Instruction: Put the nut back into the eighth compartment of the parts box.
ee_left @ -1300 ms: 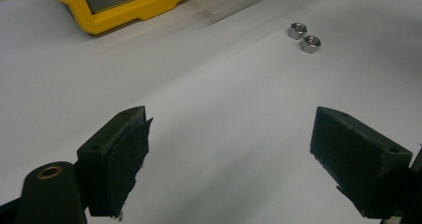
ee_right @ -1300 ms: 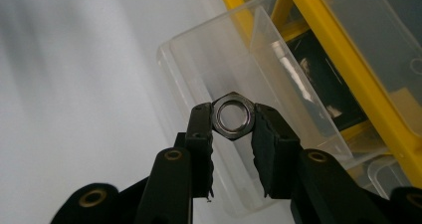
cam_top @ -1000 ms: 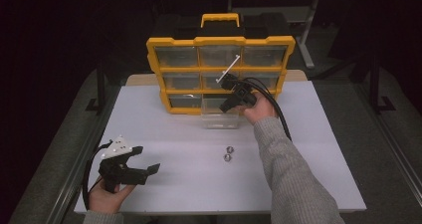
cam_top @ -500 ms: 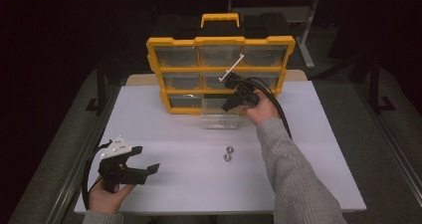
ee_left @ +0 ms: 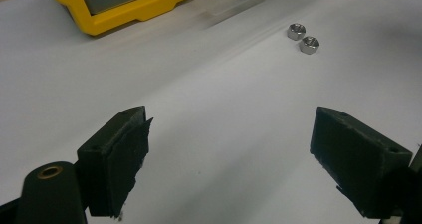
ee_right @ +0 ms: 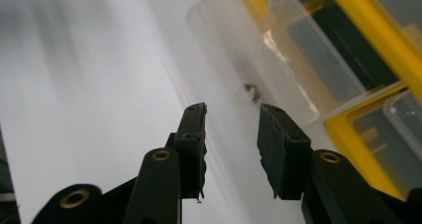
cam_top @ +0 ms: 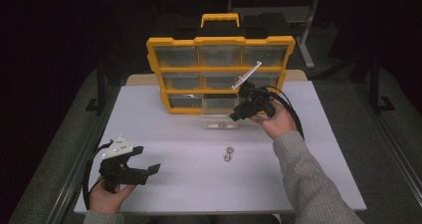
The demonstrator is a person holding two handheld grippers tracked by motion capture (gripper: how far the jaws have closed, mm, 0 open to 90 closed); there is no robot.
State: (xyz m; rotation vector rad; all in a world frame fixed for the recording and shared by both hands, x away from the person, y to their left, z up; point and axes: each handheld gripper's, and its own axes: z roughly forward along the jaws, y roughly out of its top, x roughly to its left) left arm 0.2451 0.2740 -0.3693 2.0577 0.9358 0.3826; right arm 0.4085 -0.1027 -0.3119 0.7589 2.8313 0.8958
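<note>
Right gripper [cam_top: 238,113] raised in the person's right hand [cam_top: 274,120] over the far middle of the white table [cam_top: 323,149], tips aimed at the clear drawer [cam_top: 219,122]. Jaws parted by a narrow gap in the right gripper view, nothing between them, nothing touched. Seen through that gap, a small metal nut [ee_right: 252,91] inside the clear drawer, close beyond the tips. Drawer pulled out onto the table, just in front of the yellow organizer [cam_top: 220,73], which stands upright at the table's far edge with its handle on top and rows of clear-fronted compartments.

Left gripper [cam_top: 150,170] low at the near left corner, held in the left hand [cam_top: 107,196], grey plate on top, cable trailing to the side. Jaws spread wide in the left gripper view, bare table between them, no contact with anything.

Two loose nuts [cam_top: 228,154] side by side on the table, nearly touching, between drawer and near edge, well apart from both grippers. Same pair [ee_left: 303,38] ahead of the left gripper's tips.
</note>
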